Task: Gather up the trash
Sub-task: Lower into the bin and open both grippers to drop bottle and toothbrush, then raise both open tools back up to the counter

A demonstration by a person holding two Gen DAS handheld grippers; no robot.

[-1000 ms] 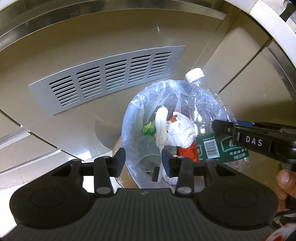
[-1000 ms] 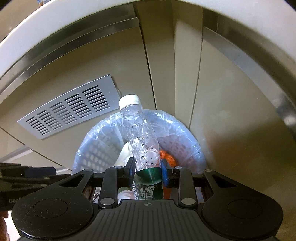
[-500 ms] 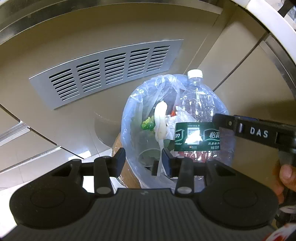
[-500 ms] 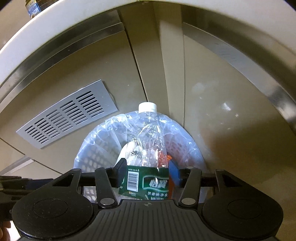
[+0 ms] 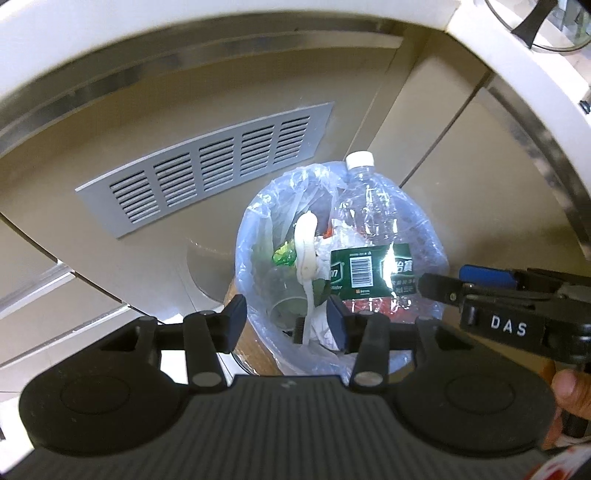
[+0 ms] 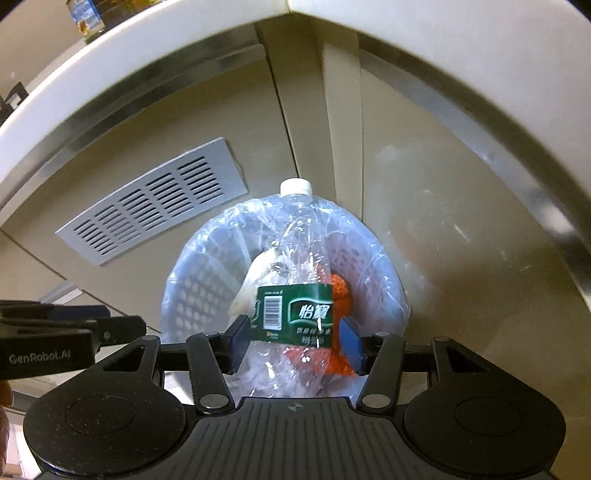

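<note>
This looks like a kitchen in a home. Beige cupboard doors (image 6: 424, 206) meet in a corner under a pale surface (image 6: 155, 48). A grey vent (image 5: 207, 162) sits low, and jars (image 6: 88, 16), perhaps food, stand above.

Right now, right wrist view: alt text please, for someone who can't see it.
A clear plastic bottle with a green label and white cap lies in a bag-lined waste basket, between the open right gripper fingers, whose jaws have just been opening. Behind stand beige cabinet panels with a grey vent grille; the left gripper enters from the left.
</note>
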